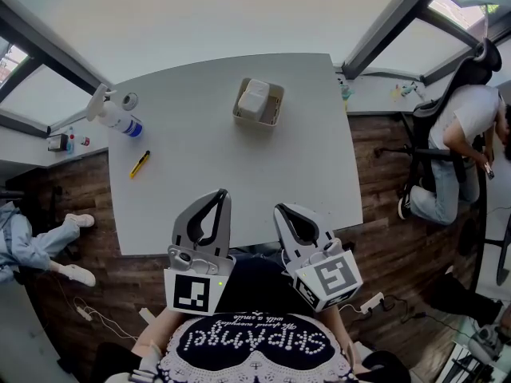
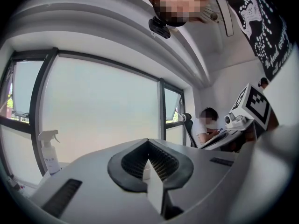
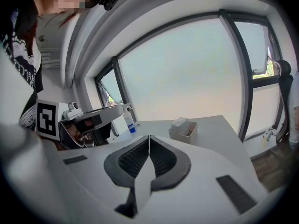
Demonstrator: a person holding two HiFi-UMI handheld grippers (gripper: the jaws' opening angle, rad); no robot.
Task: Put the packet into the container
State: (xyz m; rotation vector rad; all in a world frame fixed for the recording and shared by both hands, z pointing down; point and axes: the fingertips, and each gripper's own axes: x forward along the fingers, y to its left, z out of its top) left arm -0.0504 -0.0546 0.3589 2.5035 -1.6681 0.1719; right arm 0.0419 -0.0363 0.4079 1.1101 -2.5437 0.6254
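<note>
My left claw (image 2: 148,142) is pressed together with nothing in it, the two pads meeting along one seam. My right claw (image 3: 149,137) is the same: jaws together, empty. Both hang close to my body, side by side, their tips just over the near edge of the surface (image 1: 239,182).

Well ahead of both claws, toward the far side of the surface, stands the container (image 1: 276,112). The packet (image 1: 255,98) is already in it, a pale block with its top showing above the rim. From my right claw it lies ahead and a little to the right, with bare surface between us.

Off to the left of my left claw, and well apart from it, lie a yellow pen (image 1: 140,163) and, further out, a spray bottle (image 1: 120,116). Neither has any part in this.

I judge the placing done and this to be the rest after it. If the packet should sit lower, my next move calls for a long reach forward with one claw, jaws left together, to press gently on its top without tipping the container.
</note>
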